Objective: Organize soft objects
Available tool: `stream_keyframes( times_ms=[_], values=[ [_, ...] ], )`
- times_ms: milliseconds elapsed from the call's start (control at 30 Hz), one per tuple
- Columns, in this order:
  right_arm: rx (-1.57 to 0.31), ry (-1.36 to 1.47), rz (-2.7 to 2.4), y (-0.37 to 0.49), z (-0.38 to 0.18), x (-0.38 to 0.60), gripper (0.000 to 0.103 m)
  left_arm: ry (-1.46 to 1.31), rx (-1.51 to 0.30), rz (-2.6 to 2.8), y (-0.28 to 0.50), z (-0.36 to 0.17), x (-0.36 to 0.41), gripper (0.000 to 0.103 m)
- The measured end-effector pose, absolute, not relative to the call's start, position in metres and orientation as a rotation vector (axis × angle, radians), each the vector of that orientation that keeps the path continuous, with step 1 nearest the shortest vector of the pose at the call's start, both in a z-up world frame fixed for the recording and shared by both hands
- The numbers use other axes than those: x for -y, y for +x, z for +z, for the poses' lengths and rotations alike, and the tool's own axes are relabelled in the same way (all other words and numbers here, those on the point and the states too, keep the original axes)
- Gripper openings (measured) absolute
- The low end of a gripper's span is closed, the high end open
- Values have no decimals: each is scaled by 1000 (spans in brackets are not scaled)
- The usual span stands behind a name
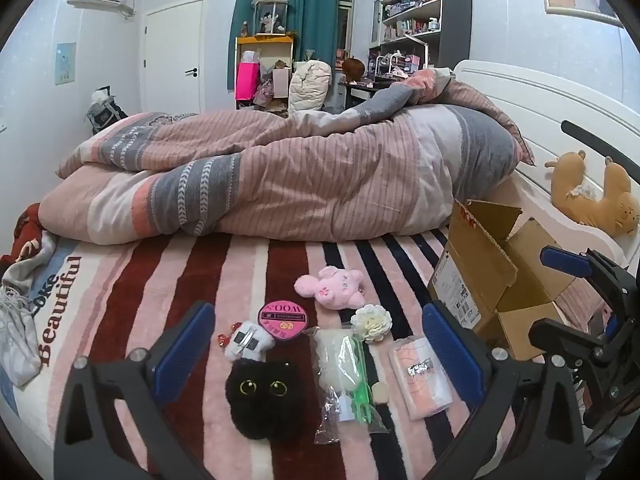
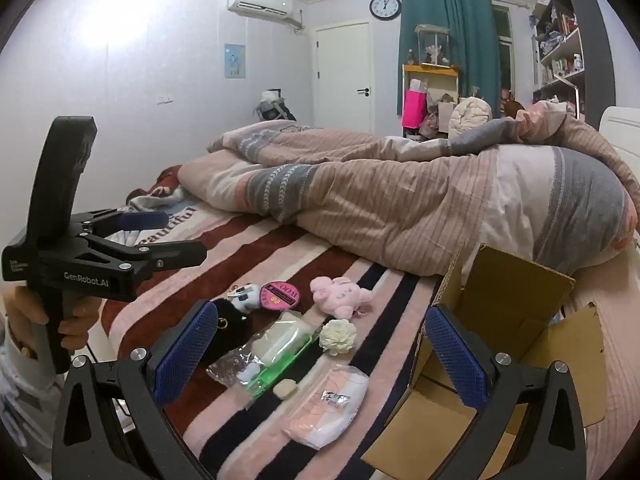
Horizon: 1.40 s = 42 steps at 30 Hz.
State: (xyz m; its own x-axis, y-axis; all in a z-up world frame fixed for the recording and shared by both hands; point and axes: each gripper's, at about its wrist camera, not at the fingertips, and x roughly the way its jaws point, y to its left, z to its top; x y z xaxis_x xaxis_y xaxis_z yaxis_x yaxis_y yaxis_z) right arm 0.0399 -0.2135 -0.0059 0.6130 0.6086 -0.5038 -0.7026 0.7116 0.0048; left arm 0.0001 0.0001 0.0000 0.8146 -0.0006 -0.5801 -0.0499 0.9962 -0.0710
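Hovering wide open, empty: left gripper [image 1: 318, 354], right gripper [image 2: 320, 350]. Lower centre, black plush [image 1: 262, 396] and pink plush [image 1: 334, 288] loose (probably bound for cardboard box [image 1: 504, 276], lower right).

blanket [image 1: 248, 264]: fuzzy cloth | box [image 1: 516, 280]: matt cardboard | black plush [image 1: 262, 396]: furry

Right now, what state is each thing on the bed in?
Brown cardboard box: flaps open.
Left gripper: open, holding nothing.
Right gripper: open, holding nothing.
Fluffy black cat plush: lying loose on the striped blanket.
Pink plush toy: lying loose, not boxed.
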Motion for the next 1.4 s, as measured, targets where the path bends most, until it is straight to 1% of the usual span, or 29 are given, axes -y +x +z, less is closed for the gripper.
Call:
stream_keyframes(
  times_ms=[1400],
  values=[
    [-520, -186, 766, 39, -2, 216, 103, -81, -613, 23, 0, 0, 1, 103]
  ],
)
